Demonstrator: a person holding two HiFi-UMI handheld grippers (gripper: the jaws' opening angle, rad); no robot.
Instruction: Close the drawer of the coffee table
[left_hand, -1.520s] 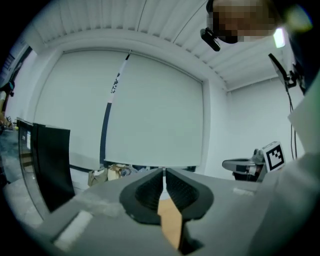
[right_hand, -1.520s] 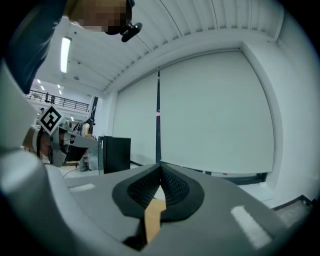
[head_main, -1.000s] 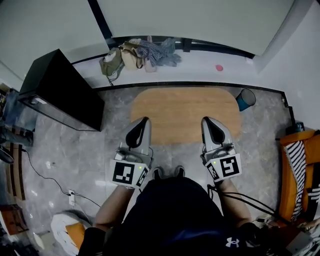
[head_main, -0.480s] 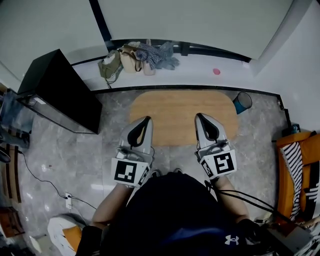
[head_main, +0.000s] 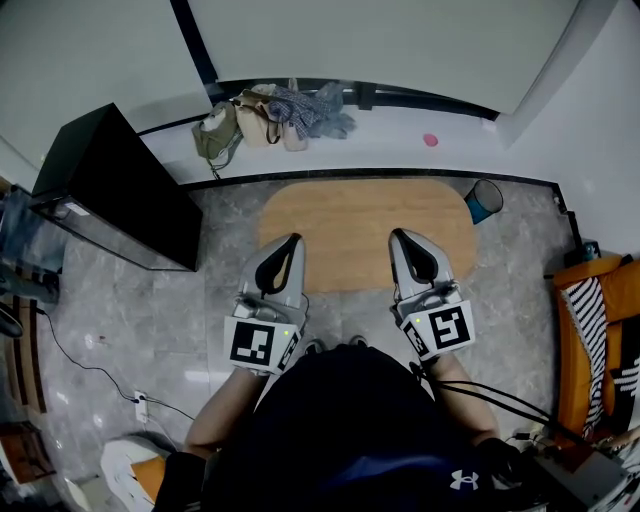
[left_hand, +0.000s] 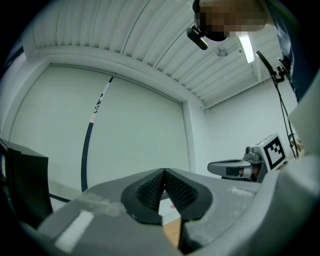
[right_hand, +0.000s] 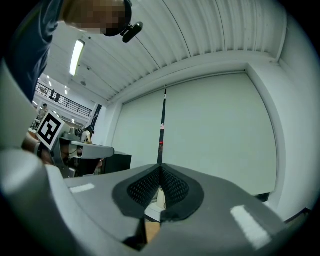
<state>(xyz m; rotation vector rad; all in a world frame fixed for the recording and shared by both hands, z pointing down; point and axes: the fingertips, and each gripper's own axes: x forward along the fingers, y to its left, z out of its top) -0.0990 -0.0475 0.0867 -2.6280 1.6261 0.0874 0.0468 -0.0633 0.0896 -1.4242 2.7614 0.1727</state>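
The coffee table has an oval wooden top and stands on the grey floor in front of me. No drawer shows from above. My left gripper hangs over the table's near left edge, held level, jaws shut and empty. My right gripper hangs over the near right edge, also shut and empty. In the left gripper view the ribbed pads meet with nothing between them, a strip of wood below. The right gripper view shows its pads pressed together the same way.
A black cabinet stands to the left of the table. A blue bin sits at the table's far right corner. Bags and clothes lie on the white ledge behind. A striped orange chair is at the right. Cables run across the floor.
My right gripper has shifted a little to the left over the table's near edge. The left gripper has stayed where it was. Both have stayed shut.
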